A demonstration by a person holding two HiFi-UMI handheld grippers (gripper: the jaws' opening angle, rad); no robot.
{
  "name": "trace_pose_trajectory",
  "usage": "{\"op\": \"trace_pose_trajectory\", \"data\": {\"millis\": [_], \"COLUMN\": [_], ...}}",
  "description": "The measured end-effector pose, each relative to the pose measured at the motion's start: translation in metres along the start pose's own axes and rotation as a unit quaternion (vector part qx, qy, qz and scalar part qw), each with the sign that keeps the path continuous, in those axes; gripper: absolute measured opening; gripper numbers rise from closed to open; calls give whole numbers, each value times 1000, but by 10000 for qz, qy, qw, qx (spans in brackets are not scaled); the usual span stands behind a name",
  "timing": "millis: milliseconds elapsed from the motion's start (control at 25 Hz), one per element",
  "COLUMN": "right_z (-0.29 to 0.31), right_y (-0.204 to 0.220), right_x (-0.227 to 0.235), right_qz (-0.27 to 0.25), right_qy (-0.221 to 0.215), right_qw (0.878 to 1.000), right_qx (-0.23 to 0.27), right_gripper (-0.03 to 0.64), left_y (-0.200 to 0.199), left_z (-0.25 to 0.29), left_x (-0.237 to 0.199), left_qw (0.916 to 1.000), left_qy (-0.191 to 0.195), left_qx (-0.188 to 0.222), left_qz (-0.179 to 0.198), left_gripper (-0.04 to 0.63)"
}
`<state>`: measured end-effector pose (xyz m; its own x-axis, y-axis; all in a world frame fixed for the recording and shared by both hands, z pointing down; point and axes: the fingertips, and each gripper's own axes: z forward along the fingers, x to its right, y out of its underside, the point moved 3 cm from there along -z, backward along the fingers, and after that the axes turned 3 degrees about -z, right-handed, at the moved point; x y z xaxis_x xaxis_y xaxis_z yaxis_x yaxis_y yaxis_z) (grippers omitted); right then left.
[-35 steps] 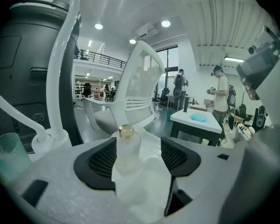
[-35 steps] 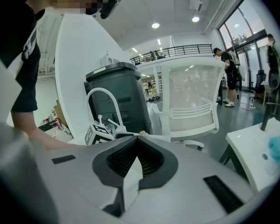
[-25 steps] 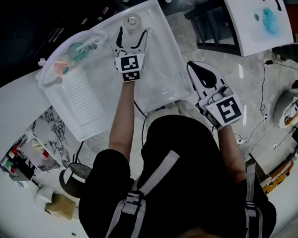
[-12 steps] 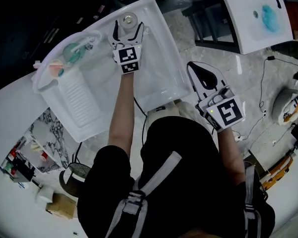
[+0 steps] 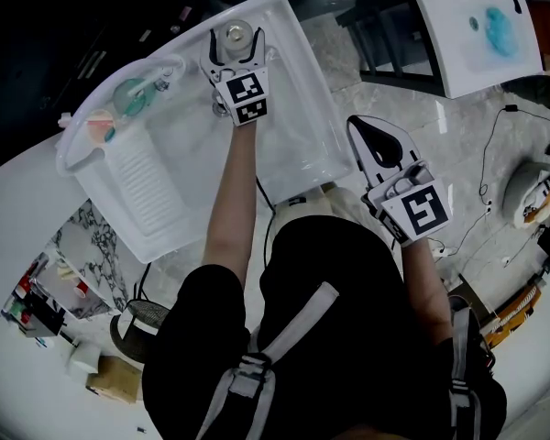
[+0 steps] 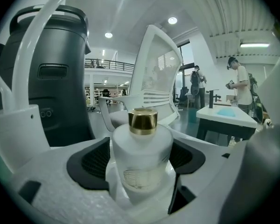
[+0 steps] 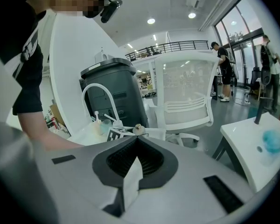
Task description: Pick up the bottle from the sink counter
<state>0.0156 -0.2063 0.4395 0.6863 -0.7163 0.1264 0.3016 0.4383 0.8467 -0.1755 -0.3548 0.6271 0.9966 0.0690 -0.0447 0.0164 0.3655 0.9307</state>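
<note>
on the sink counter [image 5: 298, 108], left gripper [image 5: 236, 49] w/ jaws apart round the bottle [image 5: 234, 35] — right gripper [image 5: 359, 126] jaws together.

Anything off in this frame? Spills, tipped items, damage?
Nothing stands out. The bottle stands upright, cap on, on the sink counter between the left gripper's open jaws. The right gripper is shut and empty, off to the side.

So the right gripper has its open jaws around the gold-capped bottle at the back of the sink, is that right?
Not quite: it is the left gripper whose open jaws stand around the gold-capped bottle at the back of the sink. The left gripper view shows the bottle between them. The right gripper is shut and empty, off to the side.
</note>
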Motion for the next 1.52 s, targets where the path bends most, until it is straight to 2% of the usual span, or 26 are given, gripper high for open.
{"op": "trace_pose_trajectory", "data": {"millis": [320,600,1360,1520], "right_z": [0,0,-6,-8], "right_y": [2,3,7,8], "right_x": [-2,-3,-10,-9], "right_qz": [25,25,58,83], "right_qy": [6,-8,54,77], "right_qw": [10000,10000,10000,9999], "right_qx": [6,5,17,81], "right_gripper": [5,5,5,4], "left_y": [4,6,7,5], "left_z": [8,15,12,7], "left_x": [-1,1,1,3], "left_qw": [9993,9978,9979,9982], "left_qy": [-254,-359,-113,-16], "left_qx": [-267,-557,-632,-597], "left_qz": [-90,18,104,-57], "left_gripper": [364,362,351,351]}}
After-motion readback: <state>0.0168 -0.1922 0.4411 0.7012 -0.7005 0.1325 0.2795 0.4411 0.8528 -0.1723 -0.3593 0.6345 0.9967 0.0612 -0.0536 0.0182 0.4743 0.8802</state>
